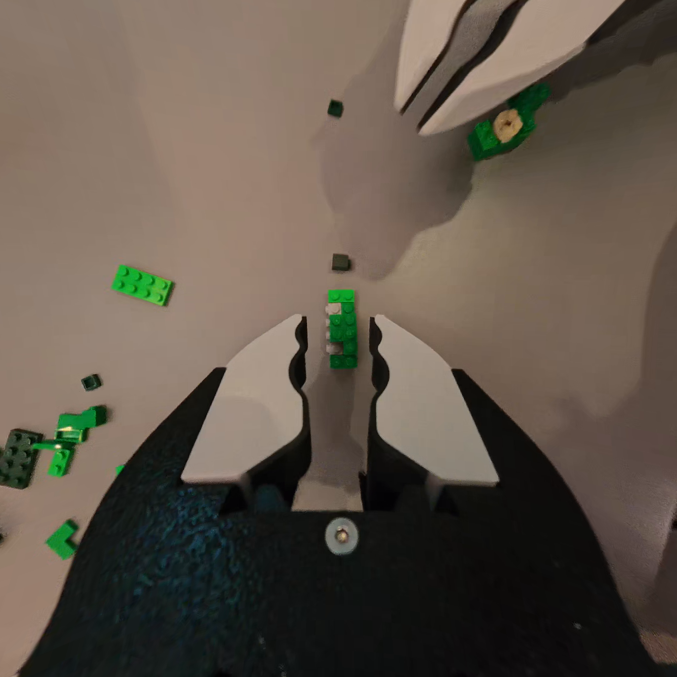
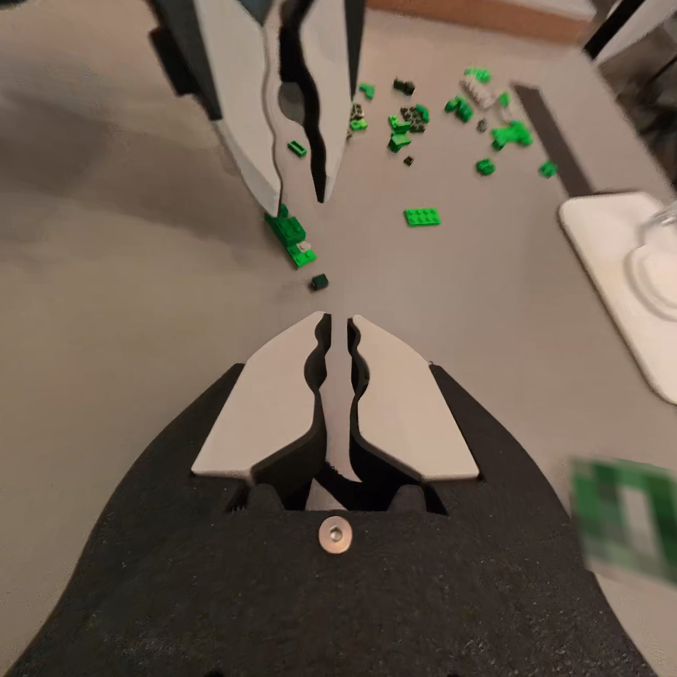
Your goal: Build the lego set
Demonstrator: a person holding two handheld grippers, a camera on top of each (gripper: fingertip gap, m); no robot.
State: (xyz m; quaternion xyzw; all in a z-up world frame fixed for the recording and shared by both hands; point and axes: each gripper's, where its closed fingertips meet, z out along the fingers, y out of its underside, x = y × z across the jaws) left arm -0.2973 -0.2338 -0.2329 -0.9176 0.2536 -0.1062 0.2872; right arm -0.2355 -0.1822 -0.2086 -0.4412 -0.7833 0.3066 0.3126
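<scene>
On the pale grey matte tabletop (image 1: 219, 183) lies the narrow green strip of stacked plastic lego plates with two small grey studded bits along one side (image 1: 342, 329). It sits directly between the fingertips of the left gripper (image 1: 339, 322), whose white fingers with wavy black inner pads stand spread, one on each long side of the strip; I cannot tell whether either pad touches it. The right gripper (image 2: 339, 317) hovers near, its jaws parted by only a slim gap and holding nothing. Just ahead of it lies a tiny dark green cube-like brick (image 2: 319, 282).

I judge the strip to be very light, rigid and slick, so it will skate on the table if nudged from one side only. The sensible hold is across its two long flat sides, near the middle, squeezing evenly; the press-fit joints could pop apart under twisting.

Off to the side lie a bright green flat two-by-four studded plate (image 1: 143, 285) and a loose scatter of glossy green and dark green pieces (image 2: 439, 117). A second small green assembly with a cream round piece (image 1: 507, 126) rests beyond.
</scene>
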